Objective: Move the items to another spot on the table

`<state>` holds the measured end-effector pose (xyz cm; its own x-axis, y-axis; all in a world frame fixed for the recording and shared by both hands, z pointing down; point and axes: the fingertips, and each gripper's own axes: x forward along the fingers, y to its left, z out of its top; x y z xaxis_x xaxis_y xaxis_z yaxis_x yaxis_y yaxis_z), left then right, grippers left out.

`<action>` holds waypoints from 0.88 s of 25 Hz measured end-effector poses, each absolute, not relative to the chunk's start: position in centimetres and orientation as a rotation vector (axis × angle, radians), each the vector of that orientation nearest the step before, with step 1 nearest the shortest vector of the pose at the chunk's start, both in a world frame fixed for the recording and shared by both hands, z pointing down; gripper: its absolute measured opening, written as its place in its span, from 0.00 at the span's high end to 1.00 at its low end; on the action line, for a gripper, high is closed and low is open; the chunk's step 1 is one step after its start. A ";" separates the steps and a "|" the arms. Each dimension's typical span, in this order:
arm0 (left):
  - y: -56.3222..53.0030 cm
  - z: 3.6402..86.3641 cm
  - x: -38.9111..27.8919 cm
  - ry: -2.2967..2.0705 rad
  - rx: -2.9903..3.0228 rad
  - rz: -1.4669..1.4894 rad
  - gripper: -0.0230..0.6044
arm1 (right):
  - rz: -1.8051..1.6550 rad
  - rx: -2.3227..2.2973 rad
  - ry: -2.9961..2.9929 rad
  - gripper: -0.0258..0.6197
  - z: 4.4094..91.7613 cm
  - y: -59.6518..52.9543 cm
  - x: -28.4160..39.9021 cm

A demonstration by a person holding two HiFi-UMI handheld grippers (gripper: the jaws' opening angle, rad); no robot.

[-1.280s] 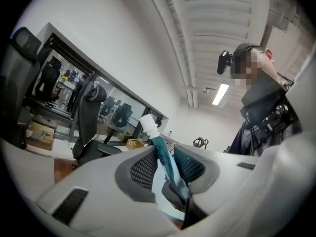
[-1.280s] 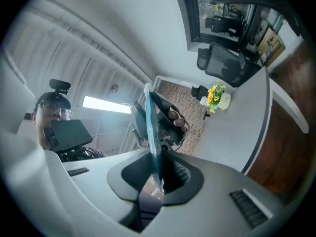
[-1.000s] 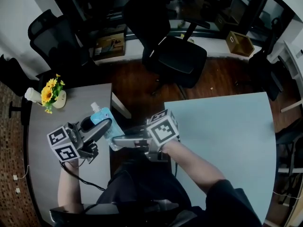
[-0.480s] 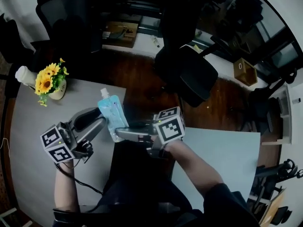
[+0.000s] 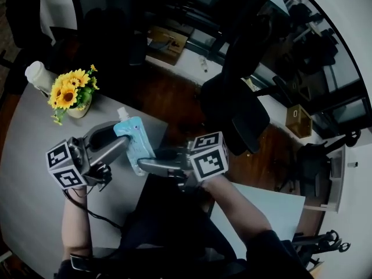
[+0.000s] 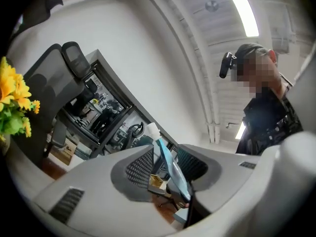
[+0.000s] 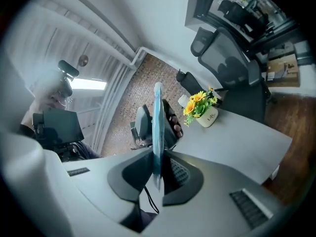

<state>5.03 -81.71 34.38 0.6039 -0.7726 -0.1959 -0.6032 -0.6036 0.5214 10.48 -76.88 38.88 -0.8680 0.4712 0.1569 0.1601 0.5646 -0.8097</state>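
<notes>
**Holdings, left to right**

1. White cylindrical container [image 5: 36, 74]. It stands well beyond and left of the left hand-held gripper [image 5: 116, 144]. What kind of container it is cannot be made out.
2. Yellow flowers in a small white pot [image 5: 72, 95]. They stand on the grey table [image 5: 29, 214], beyond the left hand-held gripper. The blooms hide most of the pot in the head view.
3. Left hand-held gripper. Its jaws are apart and have just been opening. The pouch passes between them, close to one pad with a clear gap at the other, so it is not clamped.
4. Light-blue flat plastic pouch with a white spout [image 5: 132, 147].
   - It is upright with the spout on top, between the tips of the two grippers, over the grey table's near corner.
   - Its lower part is hidden behind the jaws, and contact with the table cannot be told.
   - Both gripper views show it edge-on, as a thin strip.
5. Right hand-held gripper [image 5: 145, 165]. Its jaws are closed on the pouch's edge, with both pads pressing on it.
6. Black office chair [image 5: 238, 112]. It stands beyond the right hand-held gripper, on the brown wooden floor [image 5: 180, 106].
7. Pale blue table [image 5: 279, 205]. It lies right of the right hand-held gripper, and only a corner shows past the person's arm.

**Change:** a second ago the pale blue table filled the right half of the head view. The pouch was between both grippers then too.
</notes>
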 end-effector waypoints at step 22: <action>-91.3 33.0 5.4 -1.482 2.351 -0.184 0.82 | 1.404 -0.943 -2.261 0.93 38.6 -87.0 9.7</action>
